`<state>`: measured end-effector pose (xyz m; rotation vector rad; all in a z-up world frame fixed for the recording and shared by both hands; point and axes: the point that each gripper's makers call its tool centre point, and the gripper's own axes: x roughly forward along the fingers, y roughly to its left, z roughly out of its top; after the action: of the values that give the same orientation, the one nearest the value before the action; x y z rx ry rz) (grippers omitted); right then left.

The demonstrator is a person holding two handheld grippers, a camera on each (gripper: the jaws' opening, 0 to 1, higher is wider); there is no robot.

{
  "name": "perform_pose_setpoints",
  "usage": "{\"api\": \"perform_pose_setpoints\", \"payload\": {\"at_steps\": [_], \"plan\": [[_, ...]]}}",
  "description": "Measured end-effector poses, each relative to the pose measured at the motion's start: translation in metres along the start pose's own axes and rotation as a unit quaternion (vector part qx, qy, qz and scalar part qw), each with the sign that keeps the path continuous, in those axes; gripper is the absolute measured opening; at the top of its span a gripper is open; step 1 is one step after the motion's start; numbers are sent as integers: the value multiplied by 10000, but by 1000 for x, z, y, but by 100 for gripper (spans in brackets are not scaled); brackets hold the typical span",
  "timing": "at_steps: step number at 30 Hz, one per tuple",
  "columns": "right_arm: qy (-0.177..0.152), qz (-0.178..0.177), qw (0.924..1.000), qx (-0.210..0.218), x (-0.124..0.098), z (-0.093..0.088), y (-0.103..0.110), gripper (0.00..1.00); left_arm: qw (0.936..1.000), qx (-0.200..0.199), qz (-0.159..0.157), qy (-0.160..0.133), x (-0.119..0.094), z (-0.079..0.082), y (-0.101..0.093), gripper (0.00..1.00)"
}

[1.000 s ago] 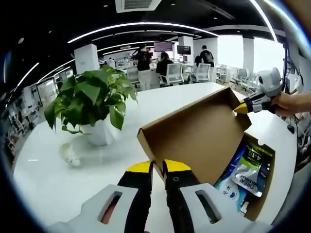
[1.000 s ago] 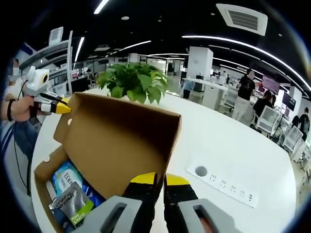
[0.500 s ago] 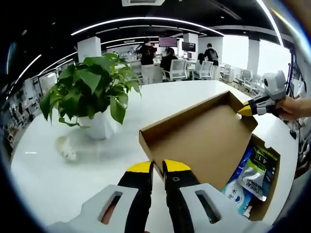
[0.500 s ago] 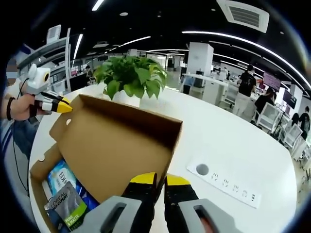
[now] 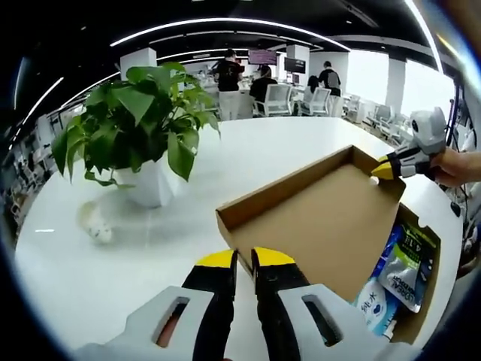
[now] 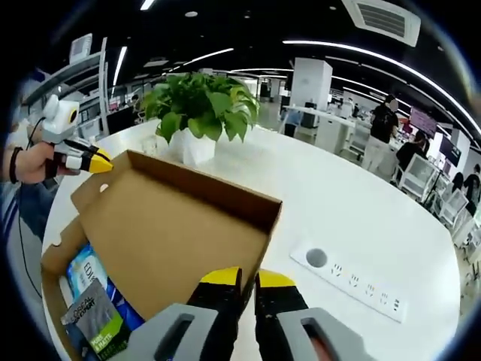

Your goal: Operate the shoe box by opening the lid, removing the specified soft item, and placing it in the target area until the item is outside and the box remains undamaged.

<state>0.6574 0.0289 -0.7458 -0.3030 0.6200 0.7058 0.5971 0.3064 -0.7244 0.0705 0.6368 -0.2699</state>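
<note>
White table (image 5: 301, 147); lid (image 5: 316, 218) raised, long axis spanning both tongs.

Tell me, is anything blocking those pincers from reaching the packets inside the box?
Yes: the cardboard lid itself. Each gripper is shut on a corner of it, and the tilted-back lid hangs partly over the packets in the shoe box. Nothing else visible covers them.

One shoe box (image 5: 316, 226), one potted plant (image 5: 139, 143), two tongs (image 5: 244, 263) (image 6: 244, 282).
</note>
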Motion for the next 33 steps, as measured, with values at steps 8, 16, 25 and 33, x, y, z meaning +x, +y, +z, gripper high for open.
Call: {"api": "perform_pose_setpoints", "payload": {"at_steps": [8, 16, 25, 33], "plan": [[137, 8, 9999, 12, 7, -7, 1, 3, 9999, -69, -9, 119, 16, -8, 9, 6], [238, 36, 9997, 41, 15, -11, -3, 2, 9997, -133, -17, 210, 19, -12, 8, 6], [301, 32, 9995, 114, 15, -15, -3, 2, 9994, -173, 16, 314, 20, -17, 3, 6], [391, 13, 9991, 191, 15, -18, -2, 2, 9988, -280, 60, 408, 21, -23, -1, 5]]}}
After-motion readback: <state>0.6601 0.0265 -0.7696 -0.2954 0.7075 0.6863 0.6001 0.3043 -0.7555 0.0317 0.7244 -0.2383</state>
